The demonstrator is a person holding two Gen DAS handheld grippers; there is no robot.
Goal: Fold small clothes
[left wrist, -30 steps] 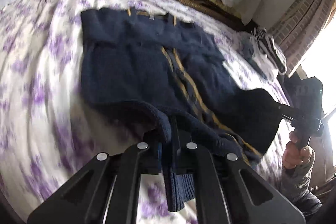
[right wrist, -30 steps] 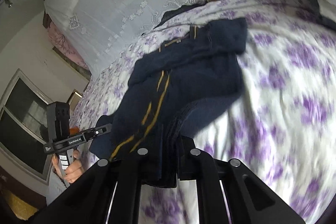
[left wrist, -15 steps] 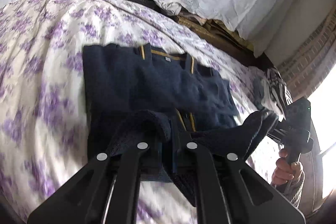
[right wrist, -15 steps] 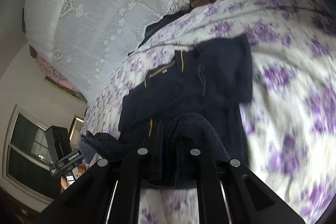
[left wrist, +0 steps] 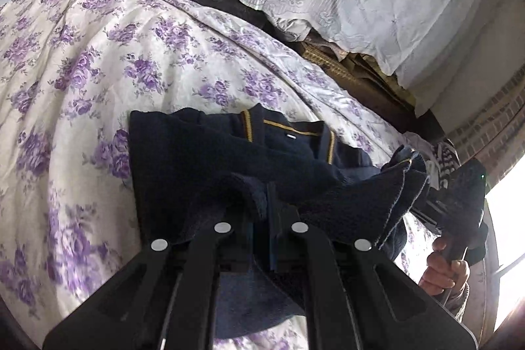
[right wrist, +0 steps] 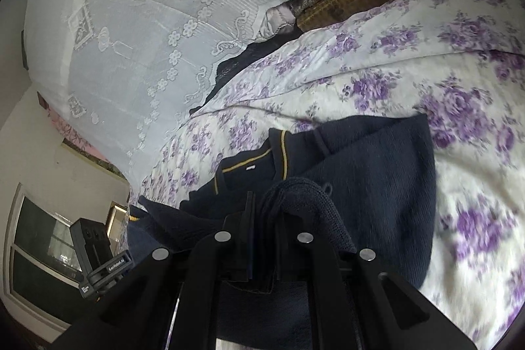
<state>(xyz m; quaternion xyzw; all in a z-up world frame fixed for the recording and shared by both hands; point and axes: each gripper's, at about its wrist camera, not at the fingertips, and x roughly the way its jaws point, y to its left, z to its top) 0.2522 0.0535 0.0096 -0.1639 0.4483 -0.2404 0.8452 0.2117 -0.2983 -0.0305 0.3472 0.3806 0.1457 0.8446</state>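
Both the left tongs [left wrist: 265, 218] and right tongs [right wrist: 262, 228] are pinched tight on the bottom edge of the blue sweater [left wrist: 197, 153], lifting it over the collar to fold it on the bed [left wrist: 98, 54].

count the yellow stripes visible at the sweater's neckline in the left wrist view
3 on the navy sweater: one upright at the collar's left, one running across the back of the neck, one upright at the right. Others may be hidden under the folded-over knit.
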